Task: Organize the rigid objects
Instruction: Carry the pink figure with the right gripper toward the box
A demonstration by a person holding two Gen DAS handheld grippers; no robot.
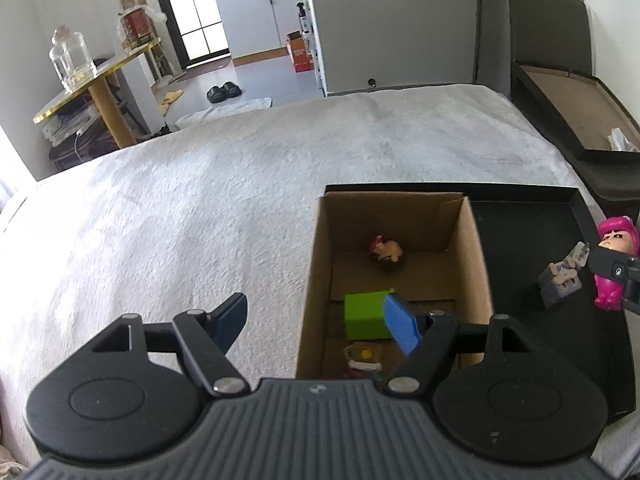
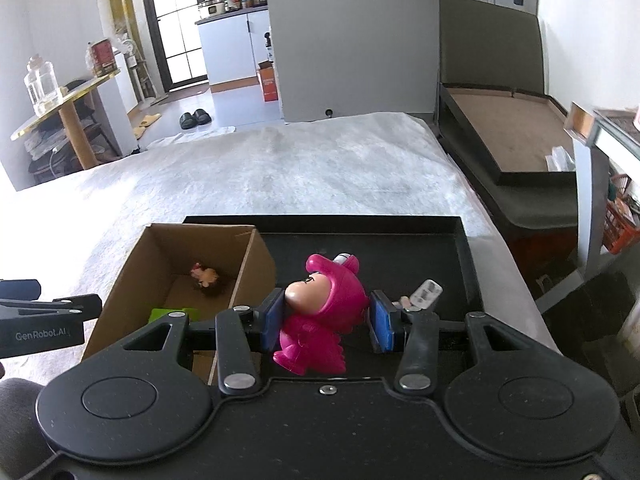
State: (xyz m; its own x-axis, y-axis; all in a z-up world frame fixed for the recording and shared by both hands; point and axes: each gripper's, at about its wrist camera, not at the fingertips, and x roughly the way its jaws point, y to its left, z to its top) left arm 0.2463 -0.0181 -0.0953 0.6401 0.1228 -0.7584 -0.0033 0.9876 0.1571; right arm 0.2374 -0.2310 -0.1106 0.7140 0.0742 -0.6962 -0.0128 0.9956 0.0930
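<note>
A pink toy figure hangs above the black tray, with my right gripper shut on its head. The same pink figure shows at the right edge of the left wrist view. My left gripper stands open and empty, straddling the near left wall of the cardboard box. Inside the box lie a green block, a small doll figure and another small toy. A grey toy lies on the tray.
Box and tray rest on a white blanket covering a bed. A dark bench stands to the right of it. A gold-edged side table with a glass jar stands at the far left.
</note>
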